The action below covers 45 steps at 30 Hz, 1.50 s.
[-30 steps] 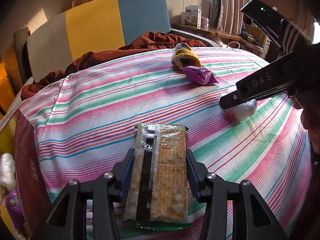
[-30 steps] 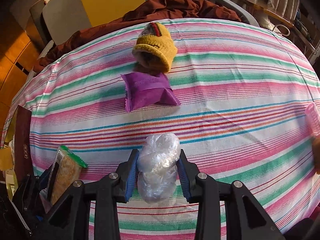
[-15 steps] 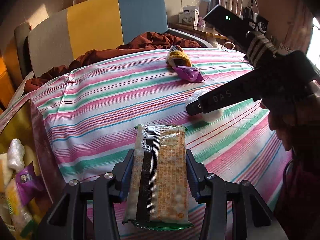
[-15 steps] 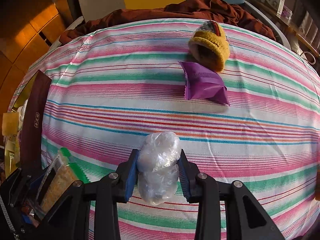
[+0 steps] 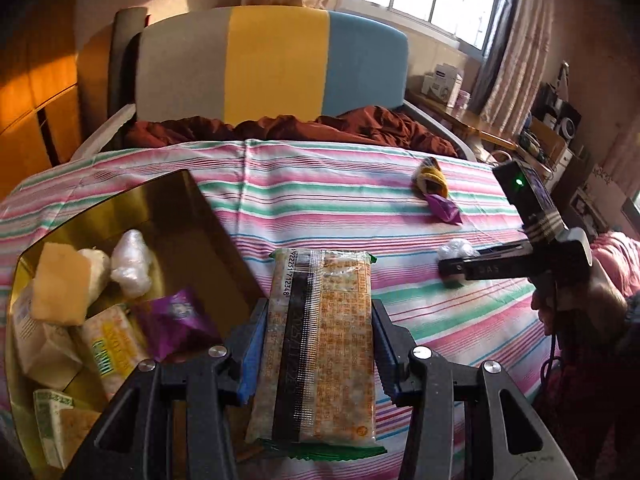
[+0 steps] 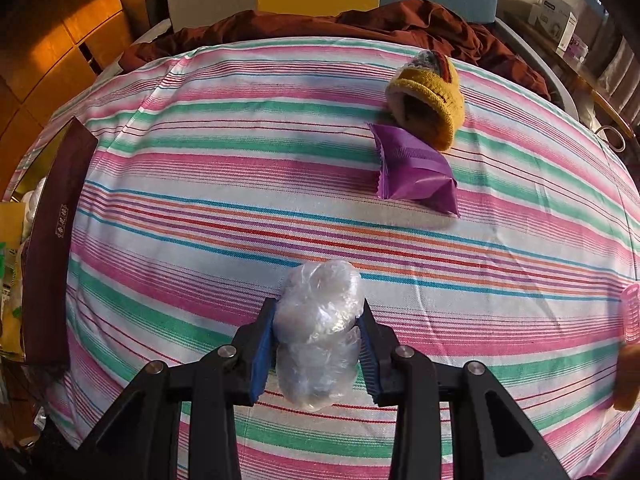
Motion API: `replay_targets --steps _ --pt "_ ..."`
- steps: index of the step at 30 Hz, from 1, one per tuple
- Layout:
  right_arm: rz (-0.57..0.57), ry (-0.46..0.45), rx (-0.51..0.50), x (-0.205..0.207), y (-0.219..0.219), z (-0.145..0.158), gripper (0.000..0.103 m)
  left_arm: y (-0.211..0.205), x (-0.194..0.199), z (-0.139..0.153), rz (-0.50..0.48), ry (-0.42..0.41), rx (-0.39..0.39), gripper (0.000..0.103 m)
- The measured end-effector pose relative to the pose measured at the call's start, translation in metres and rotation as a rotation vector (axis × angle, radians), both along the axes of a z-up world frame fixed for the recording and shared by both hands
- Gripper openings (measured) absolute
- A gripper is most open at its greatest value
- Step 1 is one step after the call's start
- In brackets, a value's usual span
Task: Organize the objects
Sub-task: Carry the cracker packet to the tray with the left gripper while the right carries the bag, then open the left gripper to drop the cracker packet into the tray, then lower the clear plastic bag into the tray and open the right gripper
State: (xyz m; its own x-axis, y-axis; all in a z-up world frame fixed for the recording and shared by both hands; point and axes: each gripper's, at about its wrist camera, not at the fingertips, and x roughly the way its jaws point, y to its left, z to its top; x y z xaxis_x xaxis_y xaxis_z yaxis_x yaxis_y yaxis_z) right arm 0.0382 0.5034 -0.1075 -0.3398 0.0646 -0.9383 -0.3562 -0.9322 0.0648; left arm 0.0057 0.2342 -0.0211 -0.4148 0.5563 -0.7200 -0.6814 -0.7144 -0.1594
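Observation:
My left gripper (image 5: pixel 316 344) is shut on a long orange cracker pack (image 5: pixel 320 344), held above the striped bedsheet beside an open gold-lined box (image 5: pixel 188 216) at the left. That box holds several snack packs, a purple packet (image 5: pixel 176 320) and a clear plastic ball (image 5: pixel 130 256). My right gripper (image 6: pixel 318 340) is shut on a crumpled clear plastic bundle (image 6: pixel 318 320) above the sheet; it also shows in the left wrist view as the right gripper (image 5: pixel 452 268), held by a hand. A purple snack packet (image 6: pixel 412 172) and a yellow knitted hat (image 6: pixel 430 100) lie farther back on the sheet.
The box's dark red wall (image 6: pixel 52 248) stands at the left edge of the right wrist view. A brown blanket (image 5: pixel 352 126) is bunched against the grey, yellow and blue headboard (image 5: pixel 272 64). A cluttered desk (image 5: pixel 480 128) stands at the right. A pink object (image 6: pixel 631 312) shows at the right edge.
My left gripper has swung left and upward with the cracker pack, bringing the open box and its contents into view. My right gripper has shifted left with the plastic bundle still in it.

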Motion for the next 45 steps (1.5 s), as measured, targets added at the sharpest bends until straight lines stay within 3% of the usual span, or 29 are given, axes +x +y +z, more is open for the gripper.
replay_targets --steps 8,14,29,32,35,39,45 --pt "0.009 -0.006 0.019 -0.005 -0.004 -0.002 0.037 -0.075 -0.038 -0.001 0.192 -0.052 0.008 0.048" --pt "0.017 -0.012 0.039 -0.009 -0.008 -0.004 0.037 -0.112 -0.064 -0.026 0.297 -0.15 -0.044 0.048" --pt "0.024 -0.015 0.053 -0.013 -0.009 -0.005 0.037 -0.126 -0.137 -0.048 0.415 -0.162 -0.165 0.049" --pt "0.024 -0.015 0.054 -0.014 -0.009 -0.006 0.037 -0.136 -0.137 -0.056 0.439 -0.196 -0.157 0.049" --pt "0.025 -0.016 0.057 -0.015 -0.008 -0.006 0.037 -0.141 -0.129 -0.055 0.438 -0.177 -0.149 0.05" --pt "0.028 -0.019 0.067 -0.016 -0.009 -0.006 0.037 -0.148 -0.117 -0.039 0.423 -0.144 -0.1 0.059" --pt "0.033 -0.026 0.088 -0.019 -0.011 -0.006 0.037 -0.148 -0.096 -0.015 0.404 -0.061 -0.069 0.059"
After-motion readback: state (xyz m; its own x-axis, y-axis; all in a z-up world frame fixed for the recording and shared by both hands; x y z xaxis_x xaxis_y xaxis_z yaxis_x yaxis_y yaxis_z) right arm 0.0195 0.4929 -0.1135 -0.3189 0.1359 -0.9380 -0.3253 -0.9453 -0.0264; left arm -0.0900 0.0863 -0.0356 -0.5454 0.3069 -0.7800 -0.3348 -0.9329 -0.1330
